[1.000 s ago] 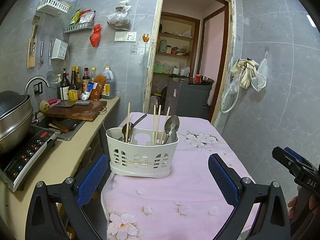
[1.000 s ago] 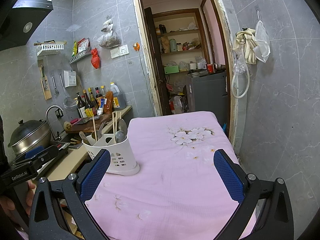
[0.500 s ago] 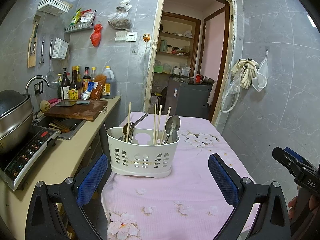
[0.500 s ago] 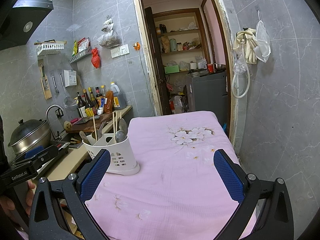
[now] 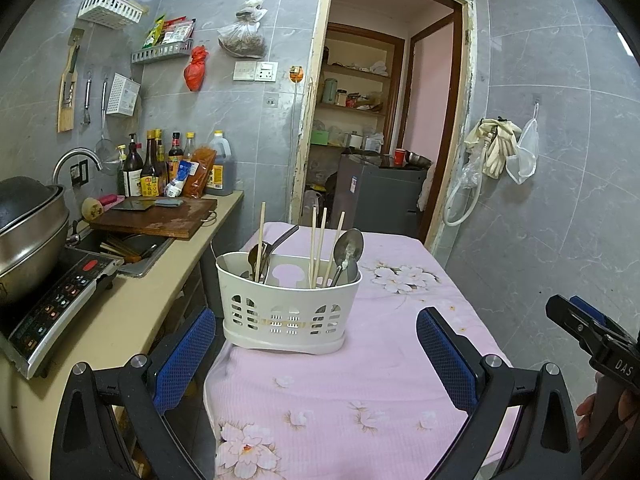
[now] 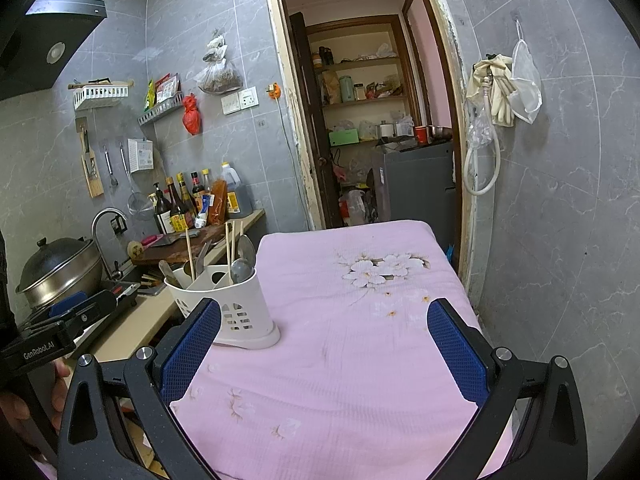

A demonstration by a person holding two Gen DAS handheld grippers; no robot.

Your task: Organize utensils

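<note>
A white slotted utensil caddy (image 5: pixel 286 312) stands upright on the pink flowered tablecloth (image 5: pixel 360 380), near its left edge. Wooden chopsticks (image 5: pixel 316 248) and metal spoons (image 5: pixel 348 248) stand in it. My left gripper (image 5: pixel 316 356) is open and empty, just short of the caddy, fingers wider than it. In the right wrist view the caddy (image 6: pixel 236 304) sits at the left, behind the left fingertip. My right gripper (image 6: pixel 324 344) is open and empty above the cloth (image 6: pixel 360 340).
A counter (image 5: pixel 132 312) runs along the table's left side with an induction cooker (image 5: pixel 56 300), metal pots (image 5: pixel 28 236), a sink, a cutting board (image 5: pixel 156 218) and bottles. A doorway (image 5: pixel 376 140) lies beyond the table. The tiled wall (image 5: pixel 560 200) stands to the right.
The left wrist view has shifted very slightly; the caddy sits a touch to the right. Both grippers stay open and nothing on the table has moved.
</note>
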